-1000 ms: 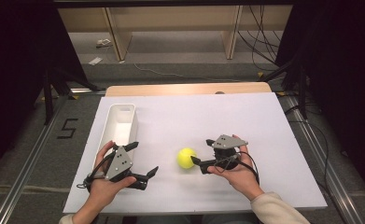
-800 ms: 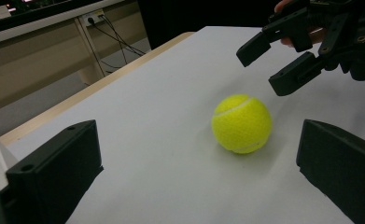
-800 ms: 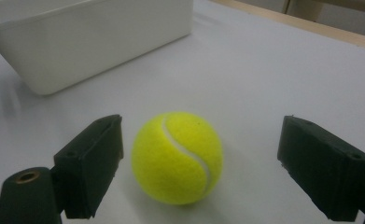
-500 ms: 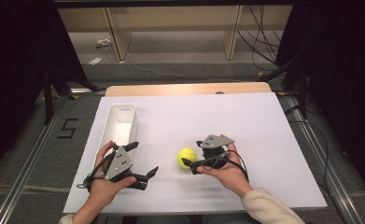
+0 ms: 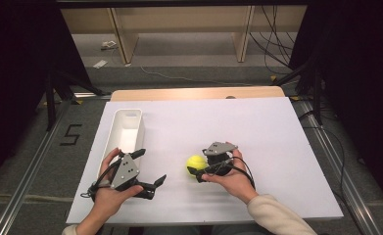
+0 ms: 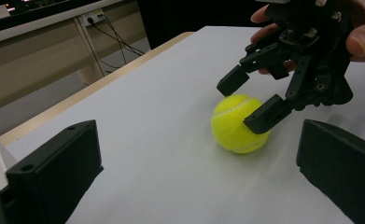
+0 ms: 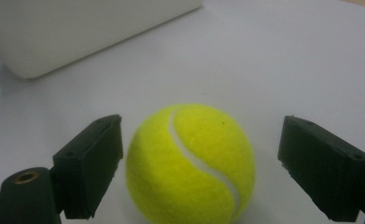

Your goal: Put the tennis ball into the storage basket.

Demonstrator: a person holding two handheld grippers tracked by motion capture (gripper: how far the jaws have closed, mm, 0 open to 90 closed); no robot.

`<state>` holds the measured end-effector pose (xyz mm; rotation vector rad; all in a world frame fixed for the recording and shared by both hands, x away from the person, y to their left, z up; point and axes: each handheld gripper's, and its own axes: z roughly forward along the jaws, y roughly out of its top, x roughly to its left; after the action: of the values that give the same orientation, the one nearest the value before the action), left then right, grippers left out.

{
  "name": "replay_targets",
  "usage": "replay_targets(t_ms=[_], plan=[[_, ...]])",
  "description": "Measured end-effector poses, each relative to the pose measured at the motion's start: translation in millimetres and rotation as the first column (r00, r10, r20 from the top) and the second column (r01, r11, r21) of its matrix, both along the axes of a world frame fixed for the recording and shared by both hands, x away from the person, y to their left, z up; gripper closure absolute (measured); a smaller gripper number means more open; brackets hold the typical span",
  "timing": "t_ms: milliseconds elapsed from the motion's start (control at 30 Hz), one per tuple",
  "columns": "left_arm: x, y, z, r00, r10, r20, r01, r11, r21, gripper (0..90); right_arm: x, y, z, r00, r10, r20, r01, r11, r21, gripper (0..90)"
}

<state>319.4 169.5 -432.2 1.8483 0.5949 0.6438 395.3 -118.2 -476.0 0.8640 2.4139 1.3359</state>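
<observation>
Readable only a black "5" (image 5: pixel 70 135) on the floor left of the surface (image 5: pixel 277 147); no brand seen on the ball (image 5: pixel 195 163), its near underside cut off in the right gripper view. Right tongs (image 5: pixel 195 171) spread around the ball, lying on the surface right of the tray (image 5: pixel 141 128). Left tongs (image 5: pixel 151 167) spread too, holding nothing.

The ball (image 5: pixel 196 164) is set on the surface (image 5: pixel 257 127), near its front edge, between the 2 jaws of the right tongs (image 5: pixel 195 168). The tray (image 5: pixel 125 132) is placed at the left, with the left tongs (image 5: pixel 152 169) before it.
</observation>
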Motion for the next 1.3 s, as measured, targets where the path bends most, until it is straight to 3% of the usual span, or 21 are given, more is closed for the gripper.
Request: replay_targets(t_ms=[800,1300], plan=[[0.3,-0.1,-0.8,1.0,-0.003,-0.005,0.002,1.0,-0.001,0.0,7.8,9.9,-13.8,0.9988,0.012,-0.047,-0.014,1.0,-0.025,14.3],[0.3,0.5,-0.4,1.0,0.001,-0.003,-0.001,1.0,-0.002,0.0,5.5,14.1,-16.0,0.9986,0.019,-0.049,-0.021,0.999,-0.037,25.8]])
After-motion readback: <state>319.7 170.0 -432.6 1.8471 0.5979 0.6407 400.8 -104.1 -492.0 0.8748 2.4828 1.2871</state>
